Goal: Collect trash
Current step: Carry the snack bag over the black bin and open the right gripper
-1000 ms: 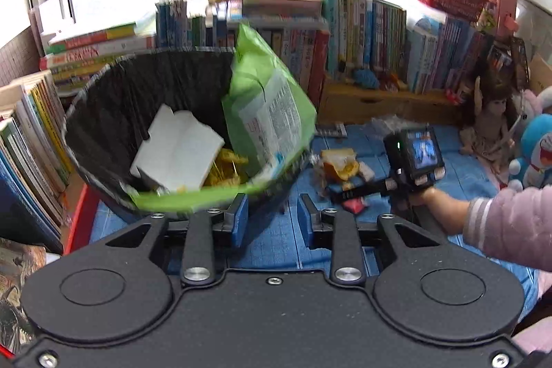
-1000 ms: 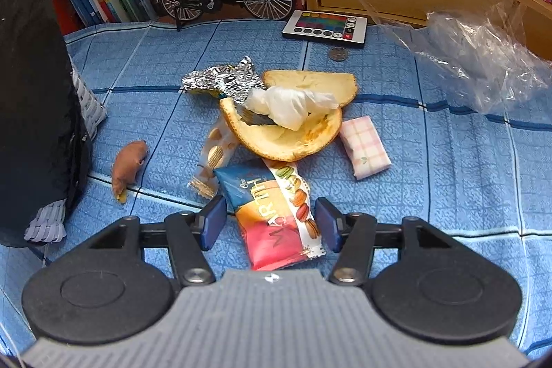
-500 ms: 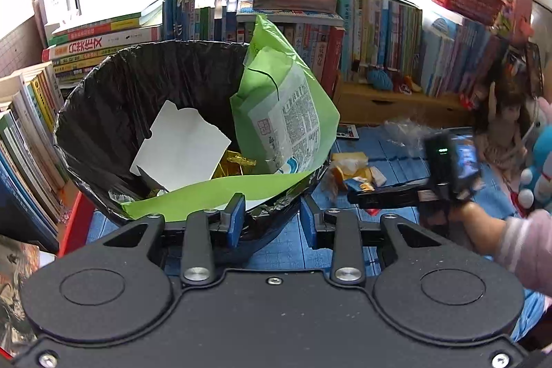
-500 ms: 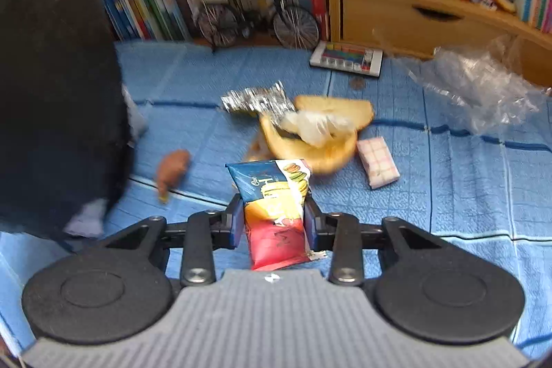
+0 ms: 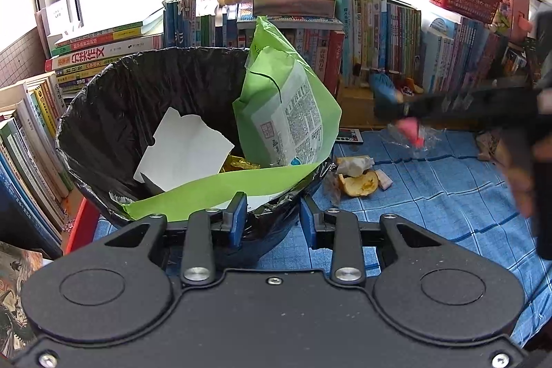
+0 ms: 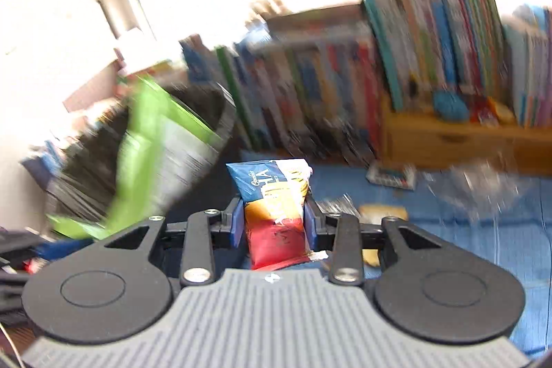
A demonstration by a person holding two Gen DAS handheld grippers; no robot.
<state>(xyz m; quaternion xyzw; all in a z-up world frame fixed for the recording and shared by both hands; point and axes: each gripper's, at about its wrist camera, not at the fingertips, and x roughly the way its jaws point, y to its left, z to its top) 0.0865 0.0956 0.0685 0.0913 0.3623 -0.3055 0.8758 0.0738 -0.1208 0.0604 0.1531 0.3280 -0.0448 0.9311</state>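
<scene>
right hand-held gripper (image 6: 272,223) | clamps glossy snack packet (image 6: 274,209) (crinkled) | bin (image 5: 138,99) black-lined

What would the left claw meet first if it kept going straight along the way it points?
Most likely the near rim of the black-lined trash bin, which sits between the left claw fingertips, then the green paper draped over it. Depth is uncertain.

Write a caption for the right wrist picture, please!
Right gripper shut on a snack packet, carried above the blue cloth near the bin.
</scene>
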